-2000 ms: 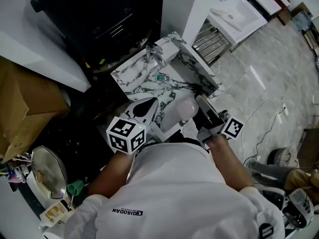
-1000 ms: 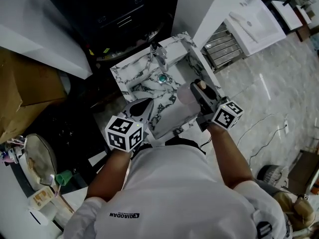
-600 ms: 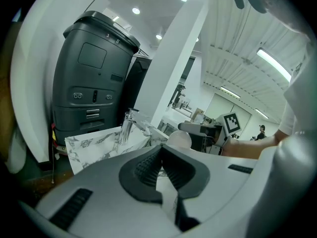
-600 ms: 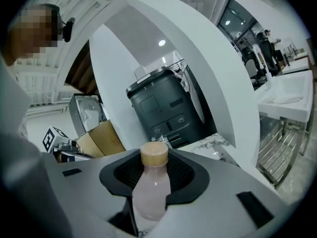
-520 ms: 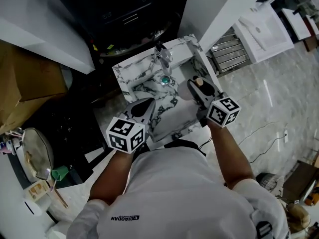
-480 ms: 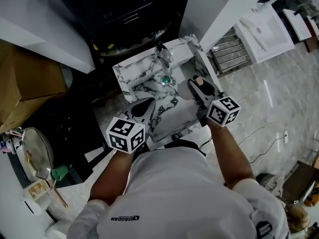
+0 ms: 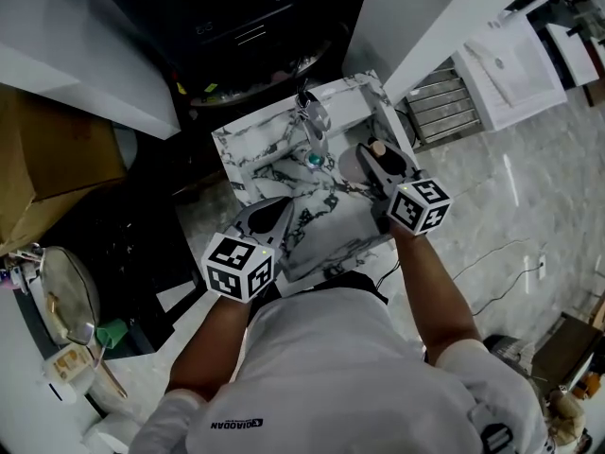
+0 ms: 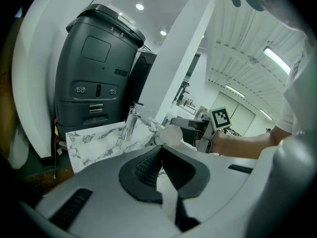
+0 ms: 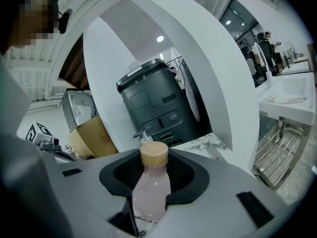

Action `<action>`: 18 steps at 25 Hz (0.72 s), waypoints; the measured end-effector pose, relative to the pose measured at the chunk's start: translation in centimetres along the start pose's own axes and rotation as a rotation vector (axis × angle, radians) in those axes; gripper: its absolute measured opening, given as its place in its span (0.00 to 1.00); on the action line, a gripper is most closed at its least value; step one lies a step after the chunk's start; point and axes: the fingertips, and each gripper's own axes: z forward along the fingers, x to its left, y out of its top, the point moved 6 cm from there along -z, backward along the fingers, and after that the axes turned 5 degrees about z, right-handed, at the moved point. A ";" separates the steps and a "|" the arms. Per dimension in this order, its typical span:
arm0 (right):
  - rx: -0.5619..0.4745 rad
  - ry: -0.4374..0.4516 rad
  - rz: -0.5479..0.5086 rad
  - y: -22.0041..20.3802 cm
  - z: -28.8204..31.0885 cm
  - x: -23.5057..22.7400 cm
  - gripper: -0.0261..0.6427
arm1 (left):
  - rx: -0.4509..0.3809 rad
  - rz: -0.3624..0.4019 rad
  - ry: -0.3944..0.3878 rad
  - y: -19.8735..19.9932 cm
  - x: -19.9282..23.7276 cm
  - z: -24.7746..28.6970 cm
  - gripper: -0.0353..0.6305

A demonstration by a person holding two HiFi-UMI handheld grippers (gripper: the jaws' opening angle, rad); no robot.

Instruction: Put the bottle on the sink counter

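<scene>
Frosted pink bottle (image 9: 151, 192), round tan cap (image 9: 154, 154)

One word legible: "QIAODAN", in small black capitals beside a small logo mark, printed on the front of the person's white shirt (image 7: 239, 425), near its lower edge in the head view.

Otherwise only coded signs, no letters: black-and-white square markers on the faces of the cube (image 7: 238, 268) of the left gripper (image 7: 272, 214) and on the cube (image 7: 419, 205) of the right gripper (image 7: 376, 162). One such marker (image 8: 221, 118) square-on in the left gripper view, another (image 9: 38, 131) small at the left edge of the right gripper view.

Yellow stickers (image 7: 180, 89) on the front edge of the dark machine (image 7: 255, 17): too small to read.
</scene>
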 end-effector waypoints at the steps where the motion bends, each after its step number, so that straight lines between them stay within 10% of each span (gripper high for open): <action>1: 0.002 -0.007 -0.005 0.0 0.3 -0.3 0.28 | 0.001 -0.002 0.002 -0.1 0.2 0.2 0.07; 18: 0.001 -0.086 -0.060 1.5 5.7 -5.1 0.28 | 0.014 -0.048 0.021 -0.5 2.3 2.5 0.07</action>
